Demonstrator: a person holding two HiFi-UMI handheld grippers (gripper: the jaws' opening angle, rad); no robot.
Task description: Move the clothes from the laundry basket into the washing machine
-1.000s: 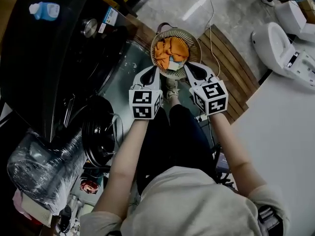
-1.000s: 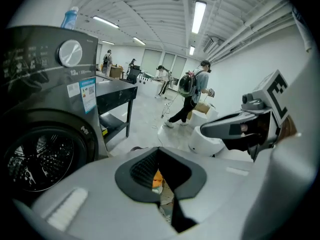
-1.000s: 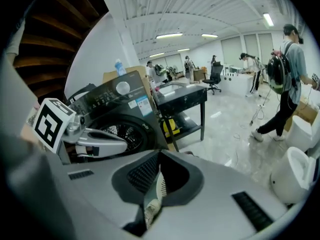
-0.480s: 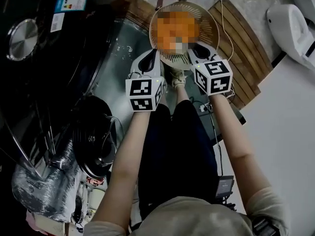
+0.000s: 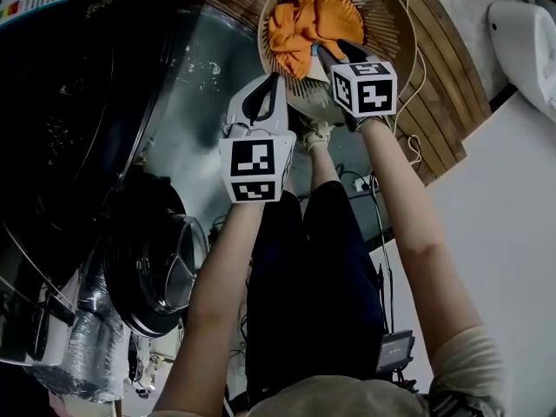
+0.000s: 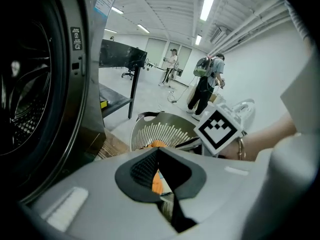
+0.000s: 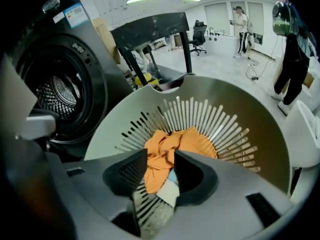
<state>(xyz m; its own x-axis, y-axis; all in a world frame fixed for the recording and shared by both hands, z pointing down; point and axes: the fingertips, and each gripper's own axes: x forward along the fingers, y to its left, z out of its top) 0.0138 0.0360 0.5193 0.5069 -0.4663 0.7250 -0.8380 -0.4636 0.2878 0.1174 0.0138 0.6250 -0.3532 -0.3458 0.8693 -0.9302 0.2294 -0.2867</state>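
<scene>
Both at basket [image 5: 393,14]: left hand-held gripper [image 5: 274,82] pressed together by rim; right hand-held gripper [image 5: 339,52] just spreading, empty.

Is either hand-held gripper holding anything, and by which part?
Nothing is held. Left hand-held gripper: shut, empty. Right hand-held gripper: jaws have just been opening above the orange cloth, nothing between them.

Spreads as grey floor [image 5: 195,94] over the upper middle. Bears wooden slat boards [image 5: 443,85] at upper right, a round laundry basket [image 5: 395,16] at top centre, and a dark washing machine [image 5: 78,102] along the left.
</scene>
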